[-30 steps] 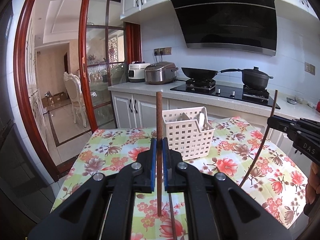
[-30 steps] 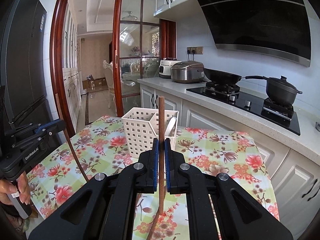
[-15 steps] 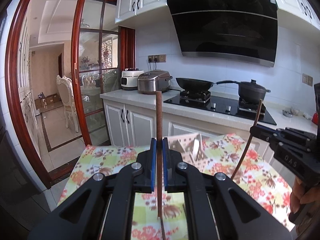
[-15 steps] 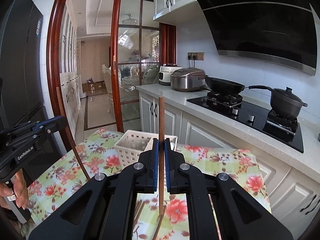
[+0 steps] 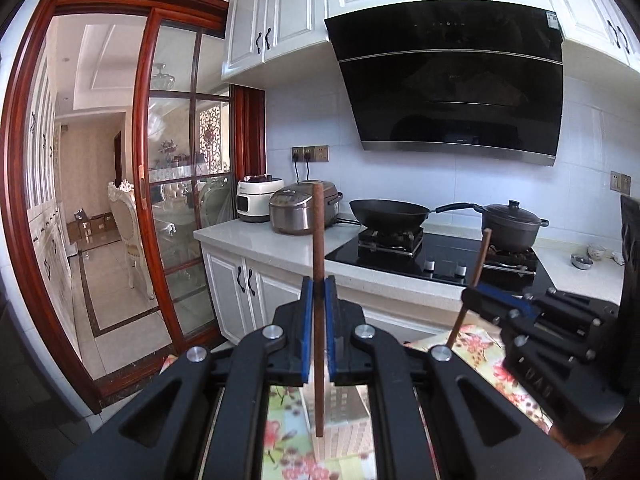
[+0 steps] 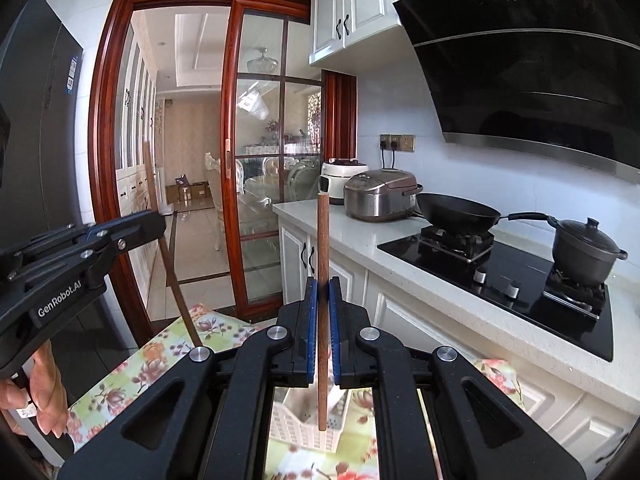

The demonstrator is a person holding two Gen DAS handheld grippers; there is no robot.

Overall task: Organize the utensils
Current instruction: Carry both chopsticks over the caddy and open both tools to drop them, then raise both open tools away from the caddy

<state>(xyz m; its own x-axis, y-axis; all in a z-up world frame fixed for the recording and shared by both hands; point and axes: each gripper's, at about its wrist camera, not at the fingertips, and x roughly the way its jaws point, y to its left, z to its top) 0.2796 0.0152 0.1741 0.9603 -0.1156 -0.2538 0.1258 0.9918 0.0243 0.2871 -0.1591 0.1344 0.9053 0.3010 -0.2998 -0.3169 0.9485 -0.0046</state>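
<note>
The white slotted basket point(image 5: 340, 436) serves as the landmark; it stands on the flowered tablecloth point(image 5: 476, 344) and shows only in part, low in each wrist view, behind the gripper bodies.

The left gripper point(image 5: 319, 292) is pressed together on a brown chopstick point(image 5: 319, 240), pinching it between its blue pads point(image 5: 306, 320); the stick stands upright, its top rising high above the basket and its lower end hanging over the basket's near side, though whether the tip touches the basket cannot be told.

The right gripper point(image 6: 323, 292) is likewise clamped on a second brown chopstick point(image 6: 322, 248), also upright; its lower end hangs just over the basket point(image 6: 304, 428), and contact there cannot be told either.

From the left wrist view the right gripper point(image 5: 472, 300) sits to the right of the basket with its stick point(image 5: 478, 256) tilted; from the right wrist view the left gripper point(image 6: 156, 220) sits to the left of the basket, a person's hand point(image 6: 40, 392) gripping its handle, the stick point(image 6: 176, 284) slanting down toward the cloth point(image 6: 140, 368).

Beyond the basket runs a white counter point(image 5: 256, 240) with a rice cooker point(image 5: 300, 212), a wok point(image 5: 388, 212) and a lidded pot point(image 5: 512, 224).
</note>
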